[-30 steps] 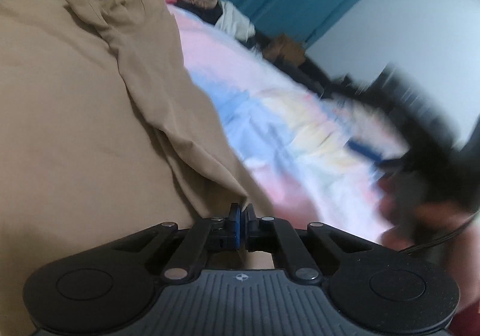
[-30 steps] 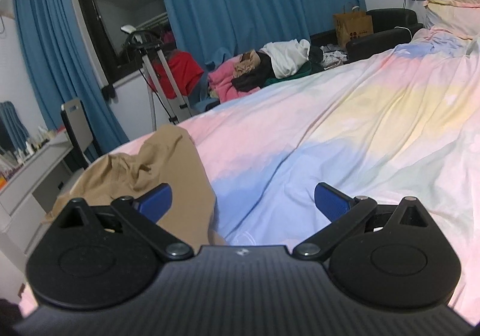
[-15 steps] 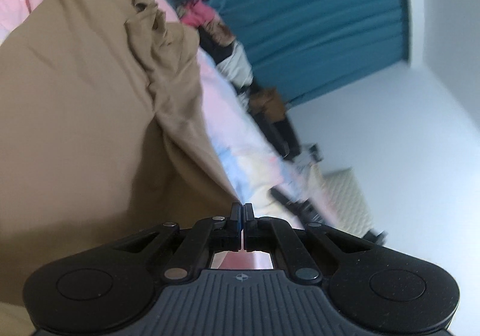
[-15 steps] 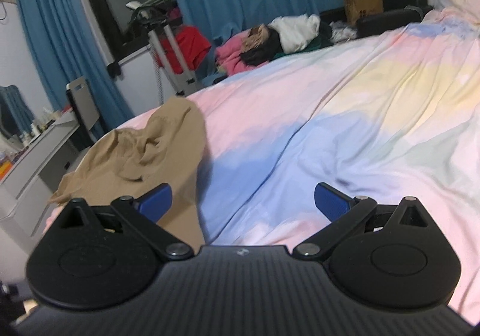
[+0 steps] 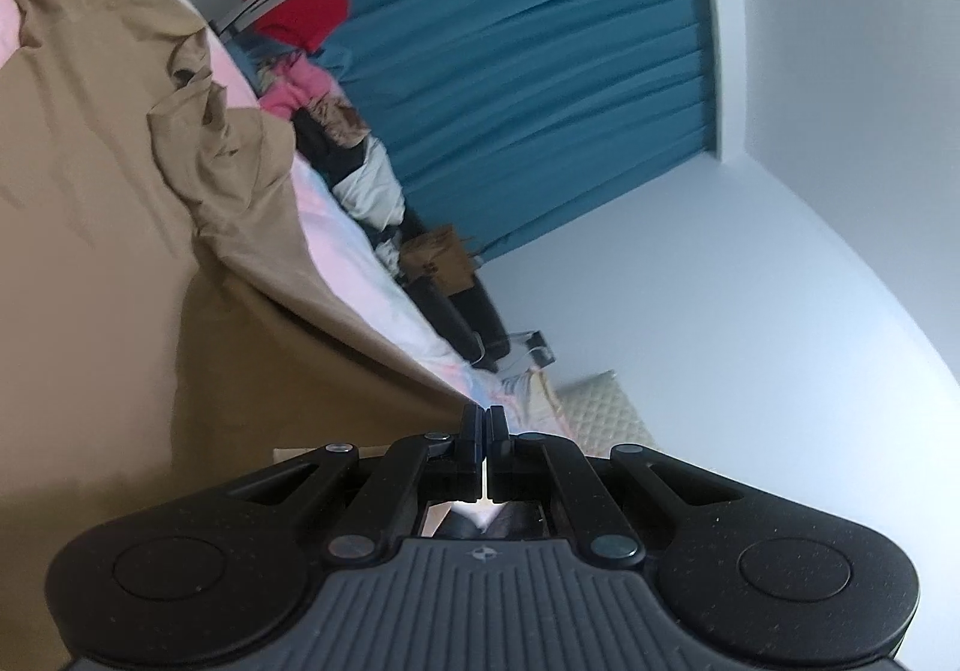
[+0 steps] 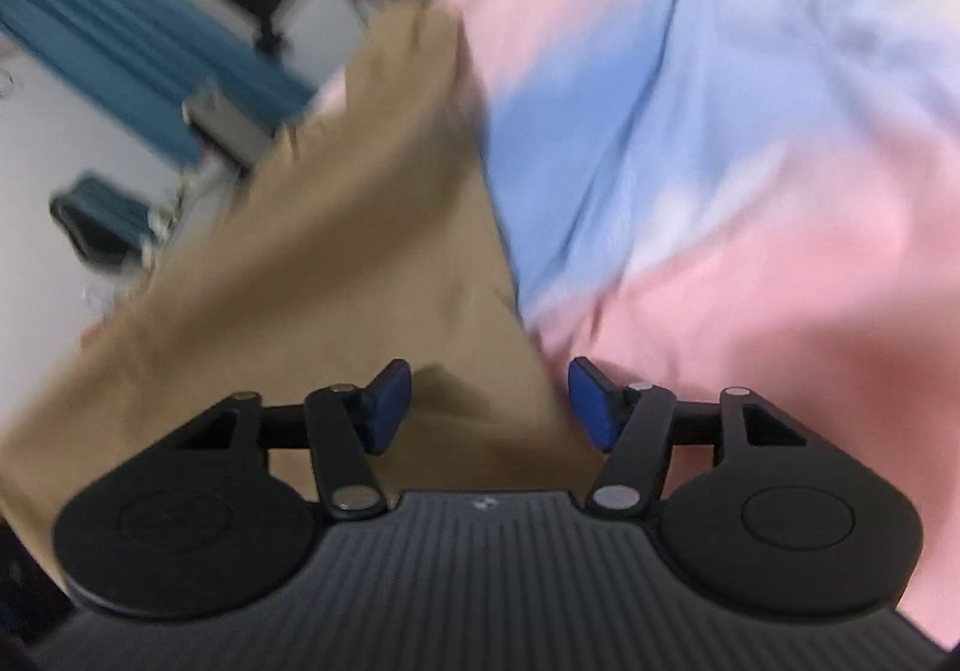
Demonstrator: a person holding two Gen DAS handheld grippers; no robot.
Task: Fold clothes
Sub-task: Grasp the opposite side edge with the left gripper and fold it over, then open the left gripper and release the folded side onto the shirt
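Plainly, the step in hand looks like gathering the tan garment (image 5: pixel 90 263) by its corners so it can be lifted or spread for a fold. It lies rumpled on the bed (image 6: pixel 750 161), over pastel pink and blue bedding, with one edge drawn up taut. The left tool (image 5: pixel 483 422) is closed tight, its tips pressed together right where that stretched edge ends, so I judge it has the cloth pinched, though the bite itself is hidden behind the tips. The right tool (image 6: pixel 489 401) stands partly open with nothing between its blue pads (image 6: pixel 387 404), hovering just over a near corner of the garment; that view is blurred. By my reading, the next move calls for bringing the right tool down so the corner sits between the pads, closing on one layer only, and keeping the bedding out of the bite. No brand, label or writing can be read; only a small emblem marks each tool body.
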